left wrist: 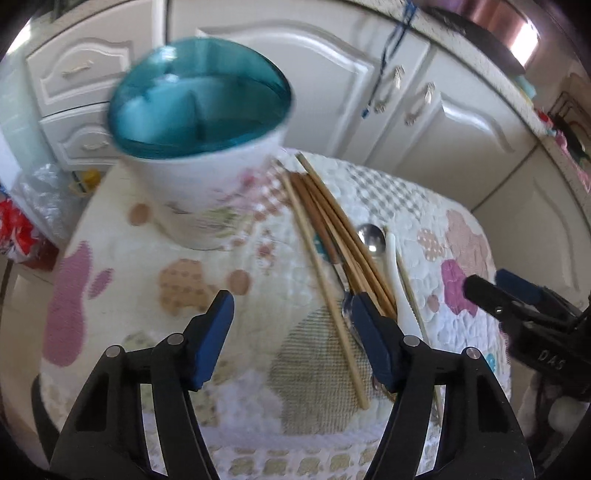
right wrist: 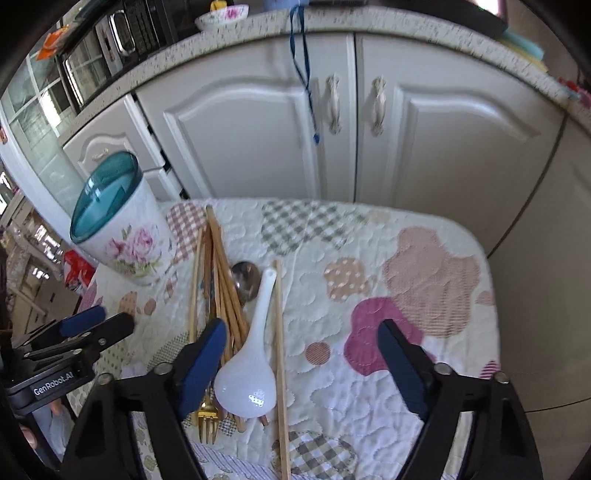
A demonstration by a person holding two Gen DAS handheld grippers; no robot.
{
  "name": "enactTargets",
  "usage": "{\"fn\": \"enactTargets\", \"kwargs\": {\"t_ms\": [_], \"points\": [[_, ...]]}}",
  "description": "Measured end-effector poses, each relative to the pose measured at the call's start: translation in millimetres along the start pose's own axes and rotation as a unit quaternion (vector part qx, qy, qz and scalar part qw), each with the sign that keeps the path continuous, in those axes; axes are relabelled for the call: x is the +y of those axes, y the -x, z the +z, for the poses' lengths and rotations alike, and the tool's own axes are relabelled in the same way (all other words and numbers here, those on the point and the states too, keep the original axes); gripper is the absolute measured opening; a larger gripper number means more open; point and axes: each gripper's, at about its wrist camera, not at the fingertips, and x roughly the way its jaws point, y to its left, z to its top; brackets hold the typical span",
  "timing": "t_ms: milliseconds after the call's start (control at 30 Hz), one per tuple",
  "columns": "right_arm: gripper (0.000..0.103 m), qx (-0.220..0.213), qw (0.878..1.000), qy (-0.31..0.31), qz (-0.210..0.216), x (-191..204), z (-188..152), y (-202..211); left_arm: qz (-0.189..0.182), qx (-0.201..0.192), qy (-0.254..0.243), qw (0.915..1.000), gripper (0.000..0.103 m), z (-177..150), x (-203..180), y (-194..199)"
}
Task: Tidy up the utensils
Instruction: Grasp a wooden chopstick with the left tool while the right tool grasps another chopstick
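A white floral utensil holder with a teal rim (left wrist: 199,147) (right wrist: 118,221) stands at the table's far left. Several wooden chopsticks (left wrist: 332,236) (right wrist: 221,280), a metal spoon (left wrist: 371,238) (right wrist: 245,278), a white ceramic spoon (right wrist: 247,380) (left wrist: 397,280) and a gold fork (right wrist: 207,417) lie in a pile beside it. My left gripper (left wrist: 291,317) is open and empty, just left of the pile. My right gripper (right wrist: 301,343) is open and empty, its left finger over the chopsticks; the white spoon lies between its fingers. Each gripper shows in the other's view, the right (left wrist: 498,291) and the left (right wrist: 98,325).
The table is covered by a quilted patchwork cloth (right wrist: 406,295) (left wrist: 147,295). White kitchen cabinets (right wrist: 369,129) (left wrist: 332,85) stand close behind it under a speckled counter (right wrist: 332,26) with a microwave (right wrist: 107,48). A red bag (left wrist: 14,232) sits on the floor at left.
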Motion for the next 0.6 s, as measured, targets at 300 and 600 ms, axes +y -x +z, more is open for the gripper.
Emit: {"fn": "enactTargets", "kwargs": {"t_ms": [300,600], "points": [[0.044,0.052,0.998,-0.003,0.04,-4,5,-54,0.002,0.06,0.015,0.9981,0.038,11,-7,-57],[0.03,0.088,0.994,0.027,0.059,18,14,-90,-0.007,0.059,0.021,0.998,0.038,26,-16,-71]]}}
